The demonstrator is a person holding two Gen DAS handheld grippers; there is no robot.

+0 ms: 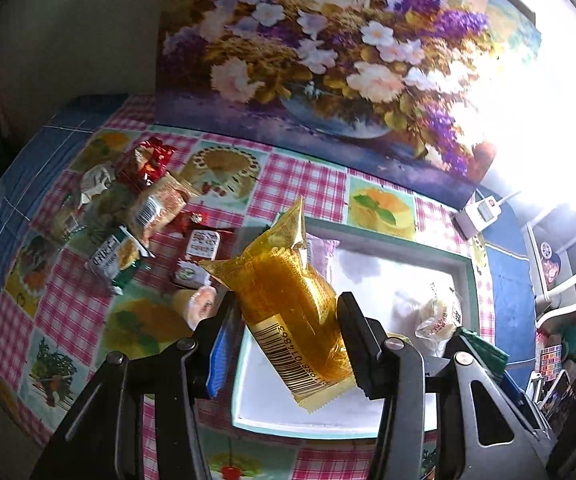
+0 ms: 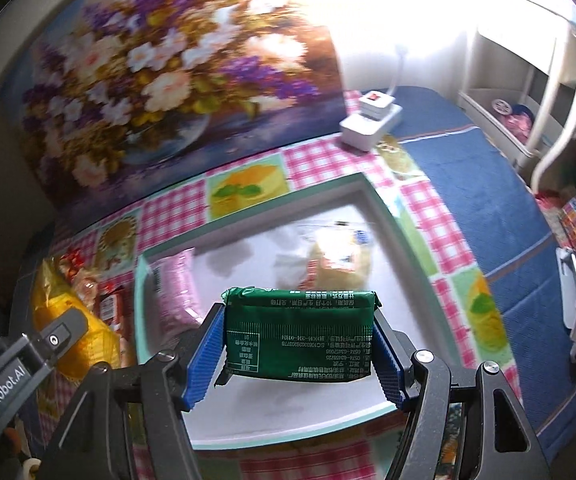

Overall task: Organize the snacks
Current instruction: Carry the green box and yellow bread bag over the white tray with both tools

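Since both grippers are already loaded, the whole thing comes down to where the shallow white tray with the mint-green rim (image 2: 384,216) sits relative to each one. The right gripper (image 2: 300,344) is clamped on a flat dark-green foil snack packet (image 2: 300,332), held across its width so the long axis runs side to side between the blue pads (image 2: 204,356). It hangs right over the near half of the tray, so I'd guess that one just needs lowering and letting go.

Over on the left wrist view, the left gripper (image 1: 284,340) is squeezed onto a crinkly translucent yellow snack pouch (image 1: 284,288) with the barcode end pointing down and the long axis tilted up and away. It's over the tray's (image 1: 466,276) left edge, so it probably needs nudging rightward first.

Already in the tray: a pink wrapped snack (image 2: 176,296) at the left and a clear-wrapped pale pastry (image 1: 438,316) further in. A pile of loose snack packets (image 1: 140,208) is on the checkered counter (image 1: 300,184), well left of the tray.
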